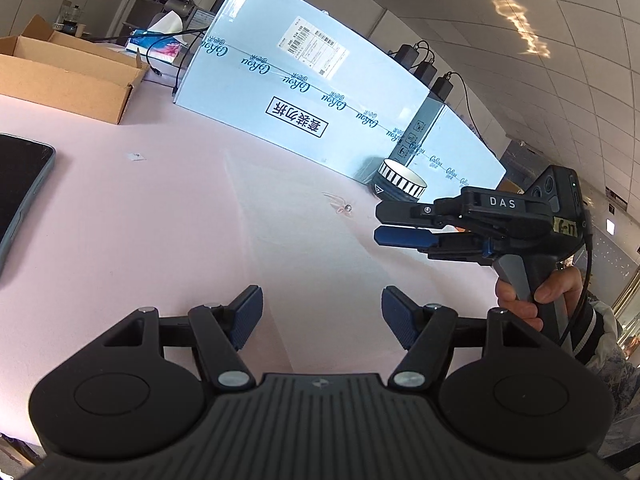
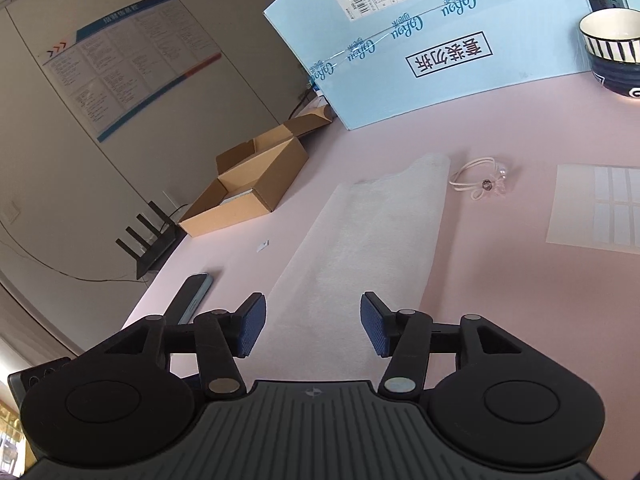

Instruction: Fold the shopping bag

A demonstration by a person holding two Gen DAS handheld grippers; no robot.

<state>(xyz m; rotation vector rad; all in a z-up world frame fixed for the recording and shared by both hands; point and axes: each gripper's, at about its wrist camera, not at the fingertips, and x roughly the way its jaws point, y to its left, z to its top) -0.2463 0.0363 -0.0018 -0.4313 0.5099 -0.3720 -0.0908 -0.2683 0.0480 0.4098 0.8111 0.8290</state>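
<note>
Shopping bag [image 2: 360, 236] flat on desk [image 2: 480, 280]; thin, limp, light; best pinched at near edge; left tongs [image 1: 322, 316] agape, empty; right tongs [image 2: 313, 326] likewise.

We see the folded shopping bag [image 2: 360, 232] on the bench [image 2: 480, 280], hair tie [image 2: 484, 182] just right, cardboard box [image 2: 248, 188] left.

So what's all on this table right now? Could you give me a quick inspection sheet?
Surface: pink table.
Job's things: white bag, a long flat strip.
Clutter: carton, phone, bowl, hair tie, label sheet, blue box.
Grippers: left gripper and right gripper open, empty, over the bag.
Cables: several behind the blue box.
Surroundings: wall poster, router.
</note>
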